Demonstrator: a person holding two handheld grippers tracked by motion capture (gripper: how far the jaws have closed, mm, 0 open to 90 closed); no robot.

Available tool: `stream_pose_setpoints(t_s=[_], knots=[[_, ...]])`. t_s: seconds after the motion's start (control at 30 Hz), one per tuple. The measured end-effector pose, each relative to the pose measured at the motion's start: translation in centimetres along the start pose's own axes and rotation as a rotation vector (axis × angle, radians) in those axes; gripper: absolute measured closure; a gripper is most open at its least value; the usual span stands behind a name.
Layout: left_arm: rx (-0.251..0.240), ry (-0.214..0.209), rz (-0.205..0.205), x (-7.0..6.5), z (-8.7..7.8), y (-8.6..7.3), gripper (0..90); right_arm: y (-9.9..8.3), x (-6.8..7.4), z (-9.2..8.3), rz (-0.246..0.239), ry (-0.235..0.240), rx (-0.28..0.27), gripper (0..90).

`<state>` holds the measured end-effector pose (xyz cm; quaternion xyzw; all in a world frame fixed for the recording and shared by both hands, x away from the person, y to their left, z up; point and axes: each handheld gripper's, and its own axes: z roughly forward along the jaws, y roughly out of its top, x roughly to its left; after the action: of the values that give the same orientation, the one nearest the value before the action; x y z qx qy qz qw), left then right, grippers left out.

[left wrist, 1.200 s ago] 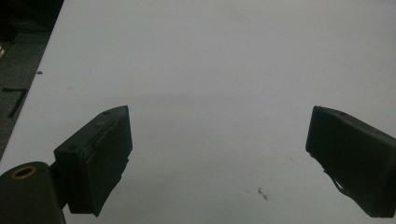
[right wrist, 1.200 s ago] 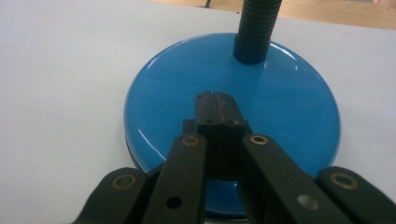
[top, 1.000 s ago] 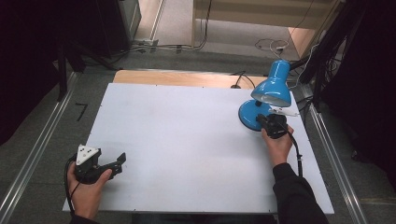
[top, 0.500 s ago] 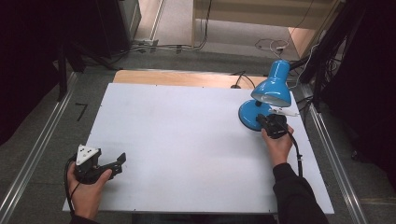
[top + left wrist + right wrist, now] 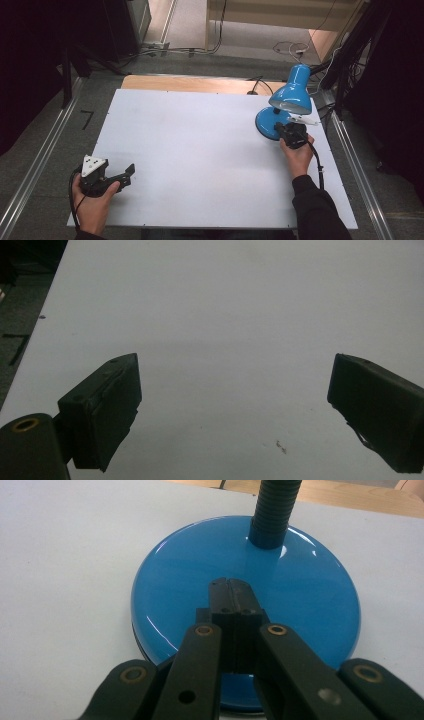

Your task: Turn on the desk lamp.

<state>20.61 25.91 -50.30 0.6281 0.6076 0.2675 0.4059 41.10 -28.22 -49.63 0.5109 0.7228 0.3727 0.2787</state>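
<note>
Lamp base [image 5: 245, 605], blue and round, sits near the white table's [image 5: 200, 150] far right corner; the right gripper [image 5: 231, 587], jaws pressed together and empty, has its tips on the base's top, probably pressing a switch hidden beneath them; whether the bulb is lit is unclear under the shade [image 5: 292, 92]; the left gripper [image 5: 235, 405] idles wide open, well apart from the lamp.
</note>
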Motion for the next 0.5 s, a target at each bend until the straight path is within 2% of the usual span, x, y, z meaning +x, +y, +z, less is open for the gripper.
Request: stream_pose_setpoints(t_s=[0.33, 0.5], knots=[[0.002, 0.0, 0.002, -0.01, 0.01, 0.0, 7.4, -0.1, 0.11, -0.06, -0.011, -0.011, -0.003, 88.4], [-0.001, -0.001, 0.0, -0.07, 0.0, 0.0, 7.4, -0.24, 0.43, -0.18, -0.041, -0.019, 0.001, 88.5]])
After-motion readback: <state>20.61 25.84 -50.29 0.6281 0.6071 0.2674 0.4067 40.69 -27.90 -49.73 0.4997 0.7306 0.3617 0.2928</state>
